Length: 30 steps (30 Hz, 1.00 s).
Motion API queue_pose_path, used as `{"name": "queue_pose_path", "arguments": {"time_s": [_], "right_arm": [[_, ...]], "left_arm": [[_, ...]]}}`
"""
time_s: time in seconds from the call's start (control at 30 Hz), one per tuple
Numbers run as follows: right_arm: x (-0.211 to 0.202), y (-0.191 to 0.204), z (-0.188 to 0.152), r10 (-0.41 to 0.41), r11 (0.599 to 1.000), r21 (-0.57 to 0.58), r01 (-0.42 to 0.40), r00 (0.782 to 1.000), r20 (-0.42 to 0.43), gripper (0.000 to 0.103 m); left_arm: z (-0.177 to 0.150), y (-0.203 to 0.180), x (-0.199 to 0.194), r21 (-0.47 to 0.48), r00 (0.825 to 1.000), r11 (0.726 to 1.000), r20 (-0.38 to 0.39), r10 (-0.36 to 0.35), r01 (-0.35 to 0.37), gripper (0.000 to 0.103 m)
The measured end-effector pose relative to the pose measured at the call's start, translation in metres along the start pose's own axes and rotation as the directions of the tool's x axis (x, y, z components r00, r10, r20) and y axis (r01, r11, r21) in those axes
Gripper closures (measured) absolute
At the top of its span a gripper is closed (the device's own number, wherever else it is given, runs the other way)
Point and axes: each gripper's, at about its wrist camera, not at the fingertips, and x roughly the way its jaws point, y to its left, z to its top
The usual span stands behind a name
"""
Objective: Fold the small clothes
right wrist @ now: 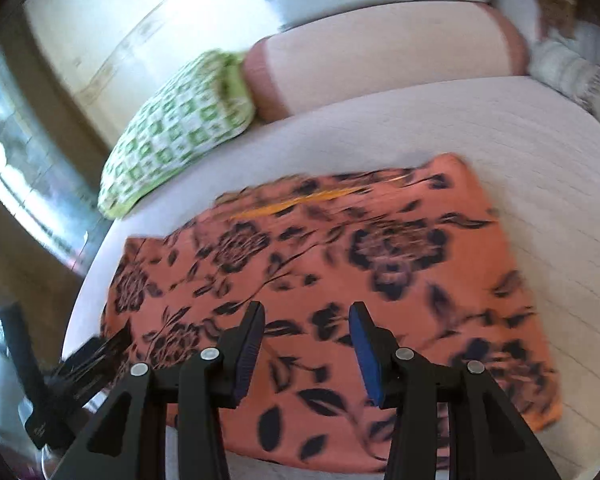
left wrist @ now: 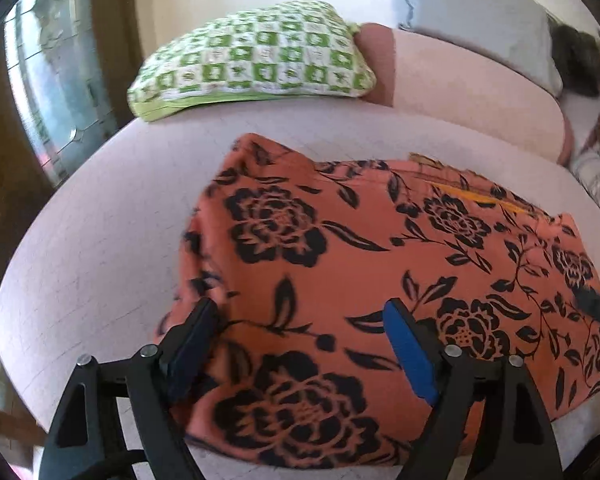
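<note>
Looking through the left wrist, I hold my left tongs (left wrist: 300, 312) wide and empty over the orange floral garment (left wrist: 380, 264) on the bed (left wrist: 100, 240). Right wrist: right tongs (right wrist: 307, 316) part-open, empty; a careless pinch might drag the fold apart.

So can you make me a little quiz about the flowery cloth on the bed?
1. True or false: the orange cloth with black flowers lies folded on the bed.
2. Which pillow lies beyond the cloth, next to the pink bolster? A) blue striped B) green and white checked C) plain red
3. Fill in: the left tool and the right tool both have their jaws ____, with no cloth pinched.

Key:
1. True.
2. B, the green checked pillow.
3. Open.
</note>
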Motion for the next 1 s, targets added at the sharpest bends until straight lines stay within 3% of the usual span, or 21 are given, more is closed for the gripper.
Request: {"name": "queue_pose_path", "arguments": {"time_s": [0.1, 0.23, 0.37, 0.5, 0.63, 0.77, 1.0], "right_arm": [[0.035, 0.004, -0.014, -0.035, 0.999, -0.036, 0.031, 0.991, -0.127, 0.055], [0.039, 0.014, -0.015, -0.06, 0.993, -0.106, 0.049, 0.993, -0.102, 0.048], [0.031, 0.007, -0.013, -0.014, 0.999, -0.047, 0.011, 0.998, -0.068, 0.048], [0.008, -0.007, -0.01, 0.018, 0.999, 0.031, -0.019, 0.999, 0.026, 0.048], [-0.012, -0.019, -0.008, 0.077, 0.993, 0.084, -0.083, 0.994, 0.079, 0.048], [-0.026, -0.024, -0.011, 0.127, 0.985, 0.105, -0.137, 0.987, 0.101, 0.048], [-0.036, -0.017, -0.014, 0.17, 0.98, 0.087, -0.18, 0.98, 0.106, 0.048]], "left_arm": [[-0.002, -0.01, 0.023, 0.046, 0.997, 0.999, -0.077, 0.022, -0.019, 0.01], [0.0, -0.02, 0.025, 0.072, 0.997, 0.997, -0.062, 0.046, -0.042, 0.008], [0.004, 0.001, 0.006, -0.052, 0.998, 0.997, -0.013, -0.063, 0.062, 0.008], [-0.002, 0.031, -0.019, -0.167, 0.994, 0.981, 0.051, -0.092, 0.1, 0.008], [-0.021, 0.059, -0.045, -0.274, 0.984, 0.947, 0.093, -0.149, 0.17, 0.008], [-0.05, 0.077, -0.064, -0.362, 0.981, 0.912, 0.086, -0.172, 0.192, 0.008], [-0.083, 0.101, -0.046, -0.593, 0.964, 0.779, -0.02, -0.266, 0.203, 0.008]]}}
